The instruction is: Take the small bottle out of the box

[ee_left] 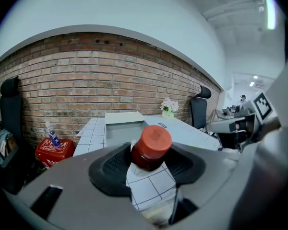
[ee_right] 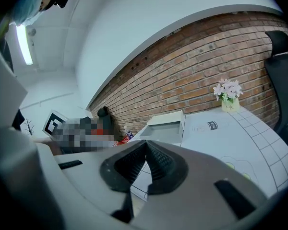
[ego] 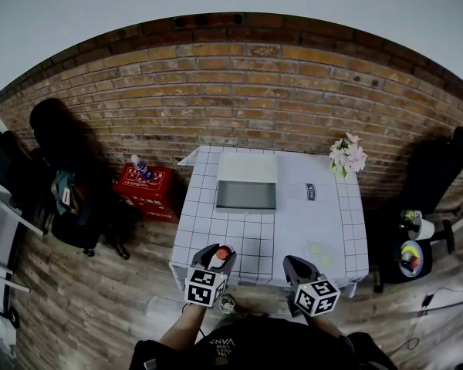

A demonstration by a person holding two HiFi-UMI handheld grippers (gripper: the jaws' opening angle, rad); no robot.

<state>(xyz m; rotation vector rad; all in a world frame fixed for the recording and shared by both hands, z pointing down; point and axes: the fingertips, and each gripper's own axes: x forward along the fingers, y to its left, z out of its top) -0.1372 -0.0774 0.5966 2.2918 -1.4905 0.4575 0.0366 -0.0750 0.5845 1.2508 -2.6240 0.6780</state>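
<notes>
Left gripper (ee_left: 148, 164) fingers clamped on small bottle (ee_left: 151, 146), red cap poking up between pads, clear body below. Bottle is out of box (ego: 246, 196), up over near edge of tabletop (ego: 316, 222), well apart from it. Box sits open at far middle. Right gripper (ee_right: 146, 147) fingers pinched together, nothing in them. Flowers (ego: 347, 156) at far right corner.

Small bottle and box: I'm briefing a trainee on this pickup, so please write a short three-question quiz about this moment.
1. True or false: the small bottle is out of the box.
2. Which holds the bottle? A left gripper; B right gripper; C neither.
3. Fill in: the bottle's cap is ____.
Key: 1 true; 2 A; 3 red.
</notes>
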